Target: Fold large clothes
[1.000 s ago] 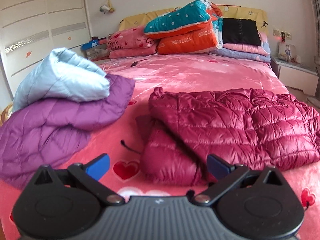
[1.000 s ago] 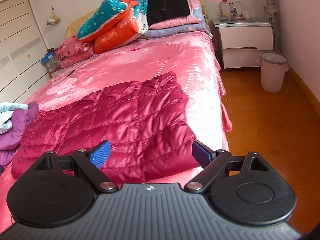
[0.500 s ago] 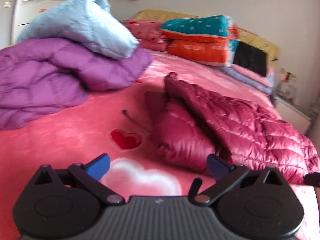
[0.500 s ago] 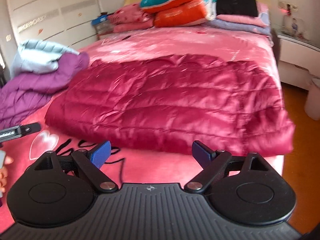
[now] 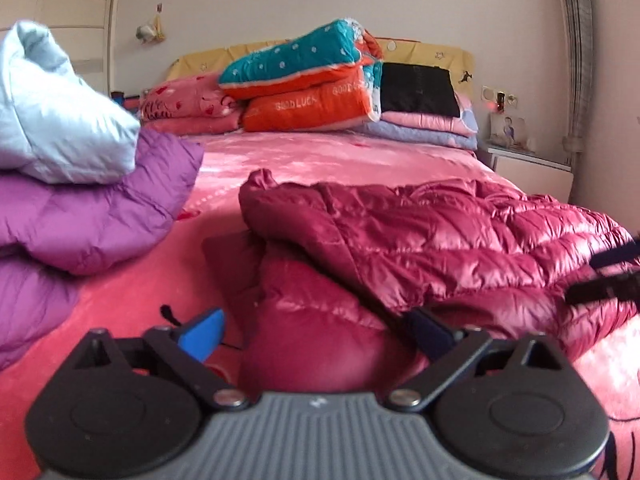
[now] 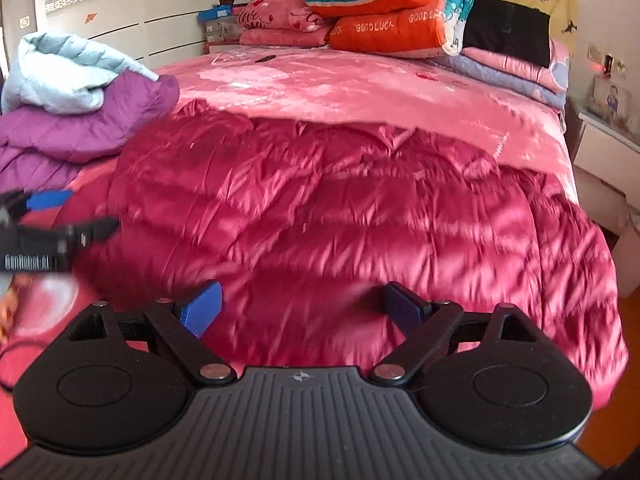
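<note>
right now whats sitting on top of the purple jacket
A crumpled light blue jacket lies on top of the purple jacket, covering its upper part. Whether anything is tucked between or beneath them cannot be seen; the folds hide it.

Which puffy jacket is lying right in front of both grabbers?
The dark red jacket, spread on the bed. The purple jacket and light blue jacket are piled aside.

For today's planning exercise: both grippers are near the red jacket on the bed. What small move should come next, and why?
Probably ease both grippers forward and close. The left gripper and right gripper are open, each at the near edge of the red jacket, gripping nothing.
</note>
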